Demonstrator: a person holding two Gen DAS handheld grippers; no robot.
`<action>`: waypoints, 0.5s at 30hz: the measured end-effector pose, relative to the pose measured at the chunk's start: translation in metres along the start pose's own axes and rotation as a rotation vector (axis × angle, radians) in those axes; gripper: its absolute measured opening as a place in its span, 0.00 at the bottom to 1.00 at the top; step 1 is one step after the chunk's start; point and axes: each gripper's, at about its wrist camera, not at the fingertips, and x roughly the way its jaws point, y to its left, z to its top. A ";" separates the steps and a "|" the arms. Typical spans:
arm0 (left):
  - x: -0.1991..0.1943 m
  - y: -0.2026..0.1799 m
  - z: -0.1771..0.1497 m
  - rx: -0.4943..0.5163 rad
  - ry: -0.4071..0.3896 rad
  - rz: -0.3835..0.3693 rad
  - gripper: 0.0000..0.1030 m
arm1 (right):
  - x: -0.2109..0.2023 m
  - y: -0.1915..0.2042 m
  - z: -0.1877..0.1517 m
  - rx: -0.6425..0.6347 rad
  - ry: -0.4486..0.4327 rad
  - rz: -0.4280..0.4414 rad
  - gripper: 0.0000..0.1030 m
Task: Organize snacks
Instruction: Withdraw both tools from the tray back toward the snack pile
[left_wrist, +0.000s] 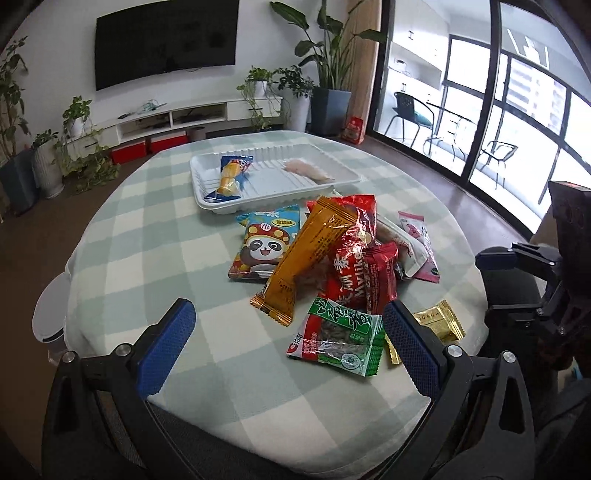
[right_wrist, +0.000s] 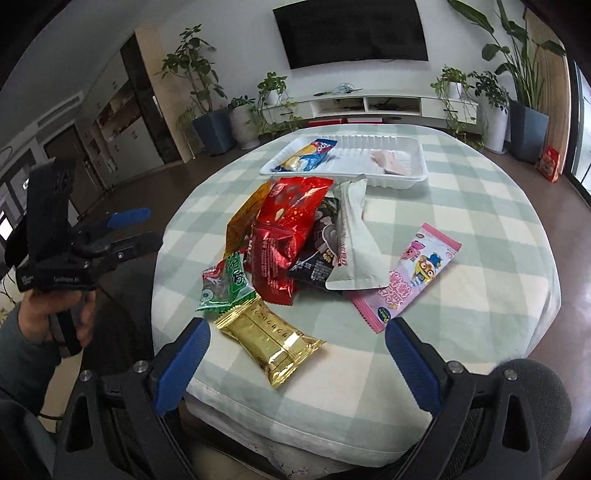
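- Left gripper (left_wrist: 288, 339) and right gripper (right_wrist: 295, 354): jaws spread wide, holding nothing
- Snack pile (left_wrist: 332, 258) lay mid-tabletop; white tray (left_wrist: 347, 181) at 12 o'clock held two packets

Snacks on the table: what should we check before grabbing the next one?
1. Left gripper open and empty: ok.
2. Right gripper open and empty: ok.
3. White tray has free room, holding only two packets: ok.
4. Gold packet lies apart from the pile, nearest the right gripper: ok.
5. Green packet free to lift: cannot tell; the red packet may overlap it.
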 end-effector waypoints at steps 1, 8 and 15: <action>0.005 0.003 0.003 0.017 0.015 -0.011 1.00 | 0.000 0.002 0.000 -0.014 0.003 0.005 0.96; 0.043 0.006 0.034 0.201 0.096 -0.109 0.99 | 0.006 0.009 -0.001 -0.055 0.029 0.005 0.87; 0.089 0.000 0.055 0.350 0.207 -0.262 0.60 | 0.012 0.009 -0.004 -0.054 0.049 0.023 0.83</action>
